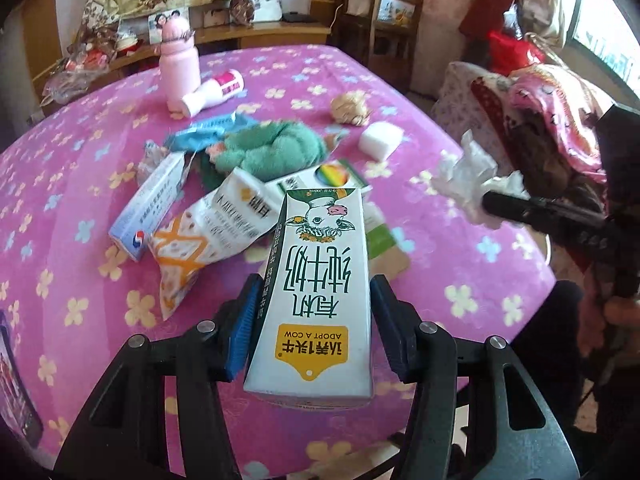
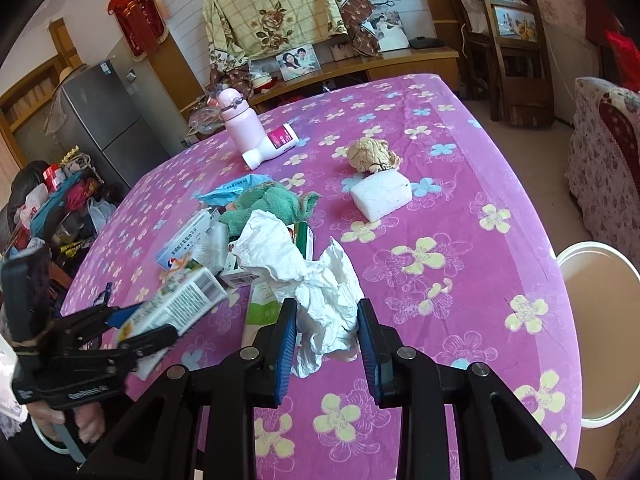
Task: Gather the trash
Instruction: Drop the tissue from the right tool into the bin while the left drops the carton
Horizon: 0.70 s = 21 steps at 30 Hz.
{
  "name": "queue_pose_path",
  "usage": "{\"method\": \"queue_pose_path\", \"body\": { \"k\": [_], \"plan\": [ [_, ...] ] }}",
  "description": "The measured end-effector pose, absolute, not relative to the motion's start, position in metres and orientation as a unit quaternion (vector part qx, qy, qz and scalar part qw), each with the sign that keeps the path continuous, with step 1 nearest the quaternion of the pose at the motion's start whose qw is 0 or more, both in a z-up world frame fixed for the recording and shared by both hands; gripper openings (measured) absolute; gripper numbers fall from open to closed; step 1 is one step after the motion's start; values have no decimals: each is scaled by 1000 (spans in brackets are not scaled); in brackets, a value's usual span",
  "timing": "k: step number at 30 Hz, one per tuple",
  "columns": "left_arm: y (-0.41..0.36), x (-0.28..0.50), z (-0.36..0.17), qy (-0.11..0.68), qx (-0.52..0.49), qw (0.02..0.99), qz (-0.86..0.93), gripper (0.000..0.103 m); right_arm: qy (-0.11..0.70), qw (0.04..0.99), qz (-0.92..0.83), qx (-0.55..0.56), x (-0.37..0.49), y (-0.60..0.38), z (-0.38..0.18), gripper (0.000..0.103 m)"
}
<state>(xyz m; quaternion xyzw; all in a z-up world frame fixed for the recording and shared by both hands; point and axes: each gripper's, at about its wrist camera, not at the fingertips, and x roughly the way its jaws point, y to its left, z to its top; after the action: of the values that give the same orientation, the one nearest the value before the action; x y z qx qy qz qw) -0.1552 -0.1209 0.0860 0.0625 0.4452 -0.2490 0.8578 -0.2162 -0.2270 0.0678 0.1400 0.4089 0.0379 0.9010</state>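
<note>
My left gripper [image 1: 312, 300] is shut on a white and green milk carton [image 1: 316, 292] and holds it above the table; the carton also shows in the right wrist view [image 2: 180, 308]. My right gripper [image 2: 326, 320] is shut on a crumpled white tissue [image 2: 308, 276], seen at the right of the left wrist view [image 1: 468, 176]. On the pink flowered tablecloth [image 1: 460, 264] lie a torn snack bag [image 1: 200, 232], a blue medicine box [image 1: 148, 208], a blue wrapper [image 1: 208, 130], a brown paper ball [image 2: 372, 154] and a white foam block [image 2: 380, 194].
A green cloth [image 1: 268, 148], a pink bottle [image 1: 178, 66] and a lying white bottle [image 1: 214, 94] are on the table. A white bin [image 2: 600, 276] stands by the table's right edge. A phone [image 1: 16, 384] lies at the left edge. Chairs and shelves stand behind.
</note>
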Motion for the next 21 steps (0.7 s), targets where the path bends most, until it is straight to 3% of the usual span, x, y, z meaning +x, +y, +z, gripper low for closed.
{"method": "queue_pose_path", "body": {
  "k": [8, 21],
  "plan": [
    [-174, -157, 110, 427, 62, 852, -298, 53, 398, 906, 9, 142, -232, -249, 76, 28],
    [-320, -155, 95, 431, 96, 815, -376, 53, 398, 890, -121, 185, -280, -361, 66, 28]
  ]
}}
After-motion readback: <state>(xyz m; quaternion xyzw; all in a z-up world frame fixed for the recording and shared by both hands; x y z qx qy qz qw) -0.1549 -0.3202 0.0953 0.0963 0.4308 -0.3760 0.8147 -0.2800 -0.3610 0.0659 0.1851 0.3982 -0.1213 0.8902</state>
